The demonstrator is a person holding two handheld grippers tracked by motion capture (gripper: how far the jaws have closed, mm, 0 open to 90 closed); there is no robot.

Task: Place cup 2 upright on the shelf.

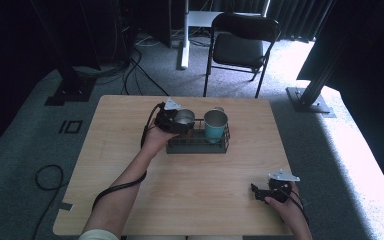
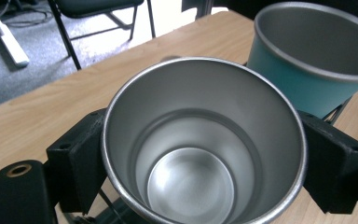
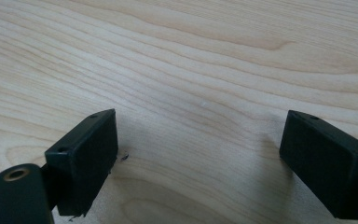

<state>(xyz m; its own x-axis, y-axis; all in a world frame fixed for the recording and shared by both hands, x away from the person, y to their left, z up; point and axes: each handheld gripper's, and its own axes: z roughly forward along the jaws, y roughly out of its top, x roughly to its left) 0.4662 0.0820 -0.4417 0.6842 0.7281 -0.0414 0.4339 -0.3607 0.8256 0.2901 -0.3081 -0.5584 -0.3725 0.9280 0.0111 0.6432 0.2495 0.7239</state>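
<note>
A steel cup point(image 1: 184, 118) point(image 2: 200, 144) is clamped upright between the jaws of my left gripper point(image 1: 177, 121) point(image 2: 200, 158), over the left end of a black wire rack point(image 1: 198, 143). A teal cup with a steel rim point(image 1: 215, 125) point(image 2: 317, 60) stands upright in the rack's right part, close beside the held cup. Whether the held cup touches the rack I cannot tell. My right gripper point(image 1: 257, 192) point(image 3: 200, 163) rests near the table's front right corner, jaws wide apart over bare wood, nothing between them.
The light wooden table point(image 1: 130, 165) has open wood in front of the rack and on the left. A black folding chair point(image 1: 240, 47) stands beyond the far edge. Cables point(image 1: 47, 177) lie on the carpet to the left.
</note>
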